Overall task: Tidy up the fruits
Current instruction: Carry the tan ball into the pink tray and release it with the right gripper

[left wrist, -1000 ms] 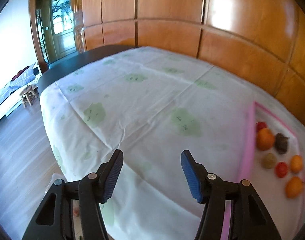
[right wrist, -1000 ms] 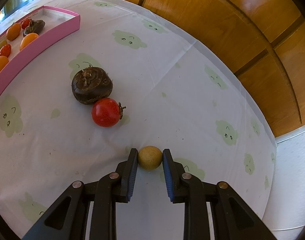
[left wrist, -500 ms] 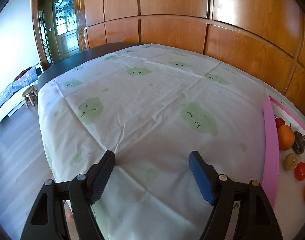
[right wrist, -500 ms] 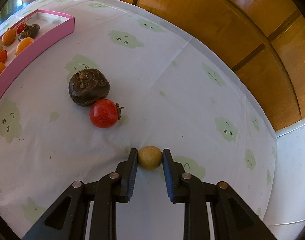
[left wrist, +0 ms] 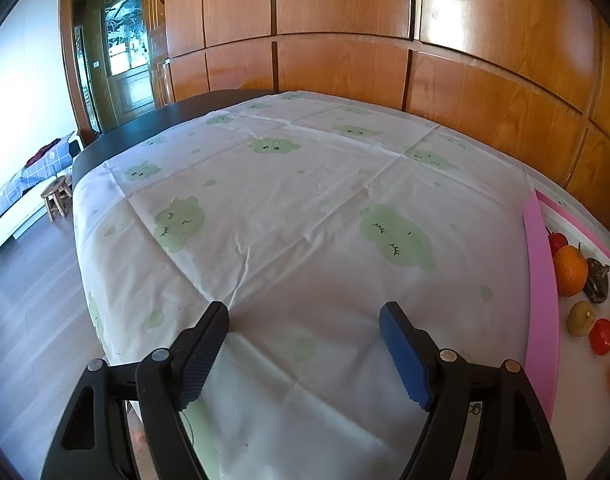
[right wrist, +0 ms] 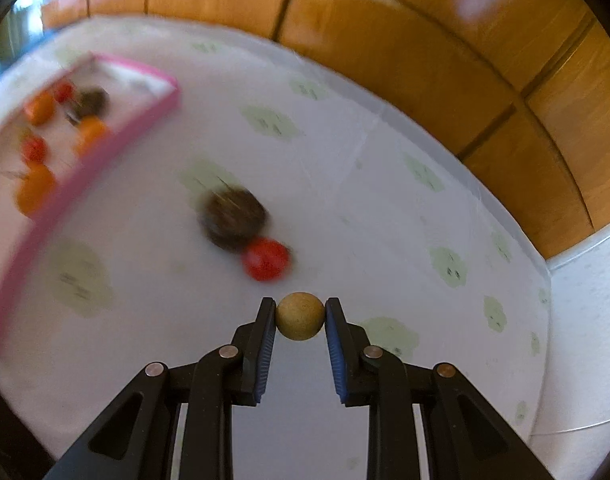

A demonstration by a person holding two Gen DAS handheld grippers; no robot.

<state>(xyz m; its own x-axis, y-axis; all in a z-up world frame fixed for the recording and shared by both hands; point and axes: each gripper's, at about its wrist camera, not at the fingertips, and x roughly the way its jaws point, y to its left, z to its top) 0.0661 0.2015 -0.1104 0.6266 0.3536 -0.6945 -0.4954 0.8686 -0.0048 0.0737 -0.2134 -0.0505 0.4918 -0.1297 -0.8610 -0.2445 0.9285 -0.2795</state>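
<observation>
Right gripper: pinching small tan fruit at the pad tips, clear of the tablecloth, presumably bound for the pink tray. Left gripper: spread, nothing between, jaws just widened, likely readied. Beyond: dark fruit touching red tomato, loose on the cloth. Tray contents blurred; far end cut off.
</observation>
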